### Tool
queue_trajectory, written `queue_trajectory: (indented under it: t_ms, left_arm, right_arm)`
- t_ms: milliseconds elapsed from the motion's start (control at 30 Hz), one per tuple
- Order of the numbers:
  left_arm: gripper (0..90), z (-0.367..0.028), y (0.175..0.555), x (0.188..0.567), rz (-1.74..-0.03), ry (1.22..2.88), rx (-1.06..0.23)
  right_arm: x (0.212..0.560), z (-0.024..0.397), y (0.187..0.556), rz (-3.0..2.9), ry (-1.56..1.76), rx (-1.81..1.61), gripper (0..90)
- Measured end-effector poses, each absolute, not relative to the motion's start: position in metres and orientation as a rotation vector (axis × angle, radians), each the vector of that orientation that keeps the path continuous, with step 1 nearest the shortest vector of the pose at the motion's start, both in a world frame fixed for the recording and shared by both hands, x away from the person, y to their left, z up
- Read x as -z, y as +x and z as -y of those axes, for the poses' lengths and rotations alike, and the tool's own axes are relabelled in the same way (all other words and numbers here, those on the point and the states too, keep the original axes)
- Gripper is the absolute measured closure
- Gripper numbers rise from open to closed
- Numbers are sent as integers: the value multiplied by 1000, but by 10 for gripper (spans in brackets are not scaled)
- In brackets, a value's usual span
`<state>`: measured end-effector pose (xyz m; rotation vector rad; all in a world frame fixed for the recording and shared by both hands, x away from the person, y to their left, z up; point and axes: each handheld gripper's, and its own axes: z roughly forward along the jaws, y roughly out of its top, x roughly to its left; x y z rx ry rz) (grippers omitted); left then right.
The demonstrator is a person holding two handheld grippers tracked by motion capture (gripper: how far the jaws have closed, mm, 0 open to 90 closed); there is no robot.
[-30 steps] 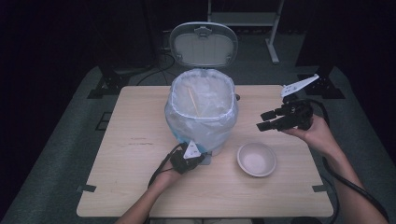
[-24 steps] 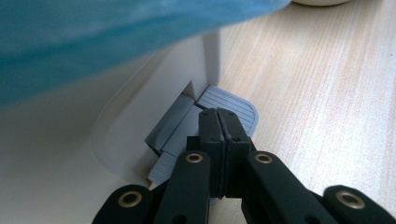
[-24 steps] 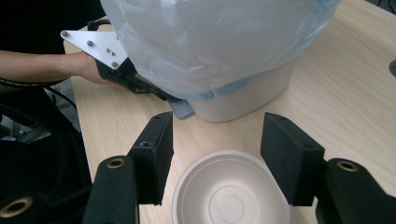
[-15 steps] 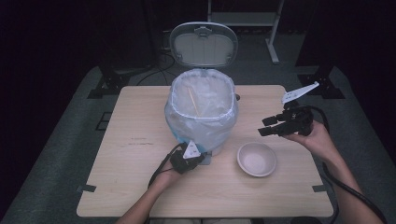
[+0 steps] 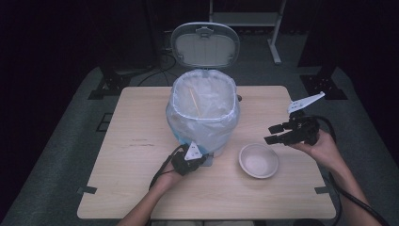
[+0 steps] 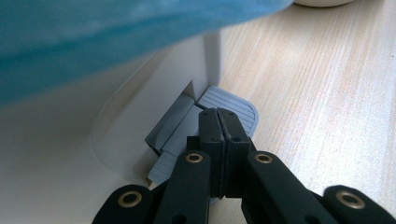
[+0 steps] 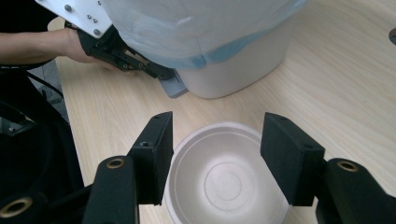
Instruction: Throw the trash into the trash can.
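A white pedal bin (image 5: 202,113) with a clear and blue liner (image 6: 93,37) stands mid-table, its lid (image 5: 205,44) raised behind it. My left gripper (image 5: 203,158) is shut with nothing between its jaws; its tips (image 6: 218,116) rest on the grey ribbed pedal (image 6: 236,100) at the bin's foot. A thin stick leans inside the liner. An empty white bowl (image 5: 258,160) sits to the right of the bin. My right gripper (image 5: 272,133) hangs open above and to the right of the bowl (image 7: 229,182); in the right gripper view its jaws (image 7: 217,154) frame the bowl's rim without touching it.
The wooden table (image 5: 141,188) has bare room at the left and along the front. The right gripper view takes in the left hand and its gripper (image 7: 140,63) at the pedal (image 7: 173,86). Dark floor and stand legs surround the table.
My right gripper has sunk lower, closer to the bowl, its jaws unchanged. The left gripper stays on the pedal and the lid stays up.
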<state>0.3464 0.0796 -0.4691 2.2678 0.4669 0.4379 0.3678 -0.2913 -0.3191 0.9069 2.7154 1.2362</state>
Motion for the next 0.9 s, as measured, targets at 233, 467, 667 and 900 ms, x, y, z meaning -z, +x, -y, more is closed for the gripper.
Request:
queue_trajectory:
  t_ms: [233, 467, 667, 900]
  left_arm:
    - [900, -80, 347, 469, -463, 2277, -439]
    - [900, -80, 347, 469, -466, 2276, -441]
    - [900, -80, 346, 469, -467, 2275, -445]
    - [900, -80, 346, 469, -471, 2273, -444]
  right_arm:
    - [325, 298, 360, -2705, 917, -1233, 427]
    - [329, 302, 353, -2700, 924, -1239, 427]
    - [335, 305, 350, -2696, 930, -1247, 426]
    - [342, 308, 344, -2697, 940, -1255, 426]
